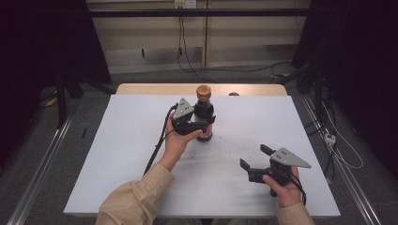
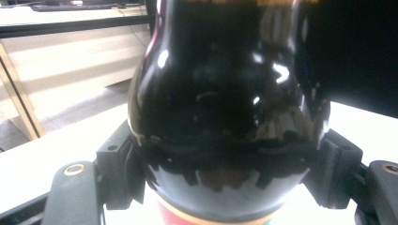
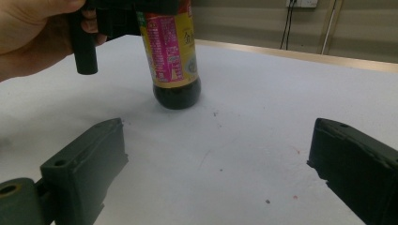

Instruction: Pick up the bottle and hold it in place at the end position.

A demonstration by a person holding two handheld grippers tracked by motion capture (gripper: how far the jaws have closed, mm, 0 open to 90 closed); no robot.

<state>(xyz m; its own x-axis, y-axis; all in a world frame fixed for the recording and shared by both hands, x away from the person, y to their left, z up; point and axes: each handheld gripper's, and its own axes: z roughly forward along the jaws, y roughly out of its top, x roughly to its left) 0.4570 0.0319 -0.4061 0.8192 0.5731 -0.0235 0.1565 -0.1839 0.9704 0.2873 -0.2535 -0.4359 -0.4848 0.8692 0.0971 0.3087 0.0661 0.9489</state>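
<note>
A dark sauce bottle (image 1: 204, 110) with an orange cap (image 1: 203, 91) and a pink-and-yellow label stands upright on the white table cover (image 1: 136, 154), a little back of centre. My left gripper (image 1: 206, 127) is shut on its body, one jaw on each side. In the left gripper view the bottle (image 2: 225, 93) sits between the left gripper's (image 2: 230, 173) black jaws, just above the label. My right gripper (image 1: 254, 156) is open at the front right with nothing in it. In the right gripper view the right gripper (image 3: 216, 164) faces the bottle (image 3: 173, 56) from some distance.
The white cover lies over a wooden table whose back edge (image 1: 155, 89) shows, with a small dark object (image 1: 233, 93) on it. Small specks mark the cover (image 3: 267, 201). Cables and metal rails (image 1: 42, 154) run on the floor around the table.
</note>
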